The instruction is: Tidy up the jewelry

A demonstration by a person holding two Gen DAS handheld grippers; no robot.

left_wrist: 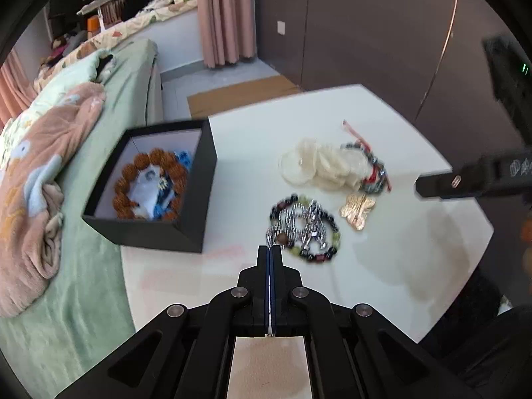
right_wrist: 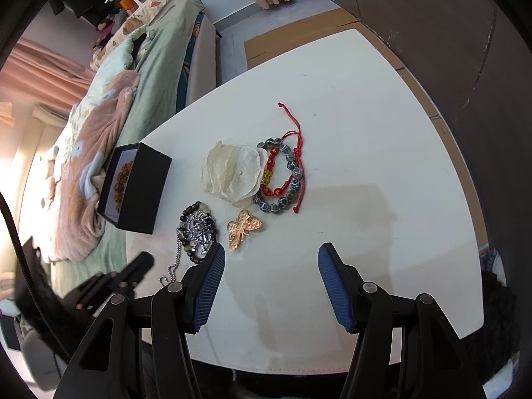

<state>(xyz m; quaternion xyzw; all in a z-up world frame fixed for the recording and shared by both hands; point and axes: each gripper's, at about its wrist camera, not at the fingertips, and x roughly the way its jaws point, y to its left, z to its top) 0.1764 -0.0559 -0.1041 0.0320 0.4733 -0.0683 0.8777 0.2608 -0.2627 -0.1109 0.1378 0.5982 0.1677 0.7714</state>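
White table (right_wrist: 382,126) fills most of both frames; we see the black box (left_wrist: 196,199) at centre left of the left wrist view, sitting at the table edge next to the green bedding (left_wrist: 89,282). Inside it: a brown bead bracelet (left_wrist: 126,179) plus some blue and white pieces we can't identify. So roughly one piece is boxed.

Left on the table, mid-frame:
- pale shell-like petals (right_wrist: 229,173)
- grey-and-red bead bracelets with red cord (right_wrist: 282,173), touching the petals
- dark bead bracelet with silver chain tangle (right_wrist: 198,229), nearest the box
- gold butterfly clip (right_wrist: 242,227), just beside that tangle

Left gripper (left_wrist: 270,249) has its fingers pressed together, tip at the near edge of the tangle; whether a chain link is pinched, we cannot tell. Right gripper (right_wrist: 271,256) has fingers wide apart, holding nothing, low in frame, near the butterfly. We judge the task early: most pieces unboxed.
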